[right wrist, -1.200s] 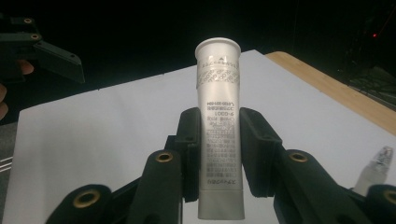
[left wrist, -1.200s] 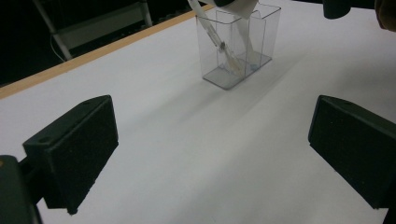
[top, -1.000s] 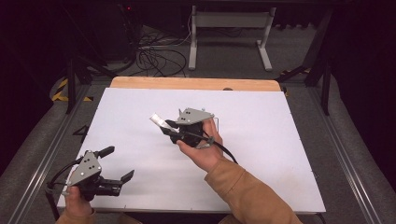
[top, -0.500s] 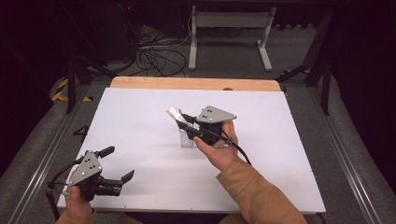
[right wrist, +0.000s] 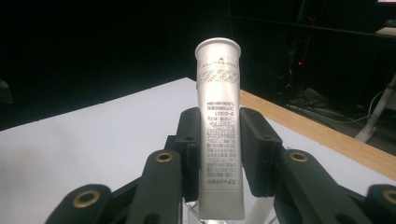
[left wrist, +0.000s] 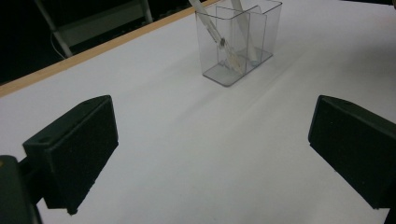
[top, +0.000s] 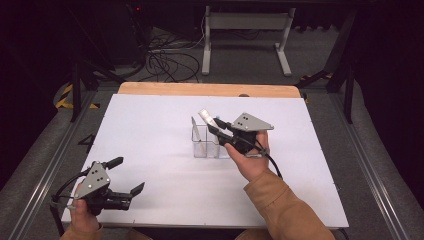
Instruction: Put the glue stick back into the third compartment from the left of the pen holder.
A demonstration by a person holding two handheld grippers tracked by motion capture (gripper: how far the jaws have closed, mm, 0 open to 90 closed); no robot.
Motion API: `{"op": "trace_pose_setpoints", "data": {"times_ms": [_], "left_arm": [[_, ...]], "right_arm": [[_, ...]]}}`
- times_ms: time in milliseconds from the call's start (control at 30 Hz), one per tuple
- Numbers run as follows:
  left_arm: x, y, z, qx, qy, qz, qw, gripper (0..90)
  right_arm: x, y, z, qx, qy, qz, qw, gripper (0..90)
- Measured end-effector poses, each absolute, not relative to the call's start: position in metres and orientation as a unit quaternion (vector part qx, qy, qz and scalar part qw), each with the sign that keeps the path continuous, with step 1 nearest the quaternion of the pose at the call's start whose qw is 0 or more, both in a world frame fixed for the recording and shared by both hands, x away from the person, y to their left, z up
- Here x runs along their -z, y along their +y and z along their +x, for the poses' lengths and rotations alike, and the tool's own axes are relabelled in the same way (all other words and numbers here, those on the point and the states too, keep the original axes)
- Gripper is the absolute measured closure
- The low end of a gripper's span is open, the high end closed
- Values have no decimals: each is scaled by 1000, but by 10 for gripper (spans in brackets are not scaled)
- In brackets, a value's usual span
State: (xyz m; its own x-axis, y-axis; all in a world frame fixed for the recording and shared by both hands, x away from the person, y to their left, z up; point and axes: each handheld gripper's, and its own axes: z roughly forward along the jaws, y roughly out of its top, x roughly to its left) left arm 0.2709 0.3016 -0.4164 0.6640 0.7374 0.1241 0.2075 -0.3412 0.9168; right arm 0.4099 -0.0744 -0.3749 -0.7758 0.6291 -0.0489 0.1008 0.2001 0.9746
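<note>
My right gripper (top: 216, 125) is shut on a white tube (right wrist: 218, 126) with fine print and its cap end up; in the high view the white tube (top: 206, 117) sticks out up-left, just above a clear two-compartment holder (top: 210, 144) in the middle of the white table. In the left gripper view the clear holder (left wrist: 239, 42) stands at the far side with slim white items leaning inside it. My left gripper (top: 127, 175) rests near the front left corner of the table, open, nothing between its jaws (left wrist: 210, 158).
The white tabletop (top: 150, 130) has a wooden strip (top: 210, 90) along its far edge. Beyond it are cables (top: 167, 62) and a metal stand's legs (top: 245, 25) on a dark floor. Metal rails (top: 45, 170) run along both sides of the table.
My right hand has carried the white tube to the right, from left of the holder to just above it. The left gripper has stayed put.
</note>
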Motion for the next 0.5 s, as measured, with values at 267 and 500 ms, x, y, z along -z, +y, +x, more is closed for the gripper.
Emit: {"op": "trace_pose_setpoints", "data": {"times_ms": [267,500], "left_arm": [[416,302,271,-272,307,772,485,24],[416,301,271,-273,306,772,486,23]], "right_arm": [[386,-87,416,-578,733,267,239,704],[398,-97,418,-575,726,288,246,704]]}}
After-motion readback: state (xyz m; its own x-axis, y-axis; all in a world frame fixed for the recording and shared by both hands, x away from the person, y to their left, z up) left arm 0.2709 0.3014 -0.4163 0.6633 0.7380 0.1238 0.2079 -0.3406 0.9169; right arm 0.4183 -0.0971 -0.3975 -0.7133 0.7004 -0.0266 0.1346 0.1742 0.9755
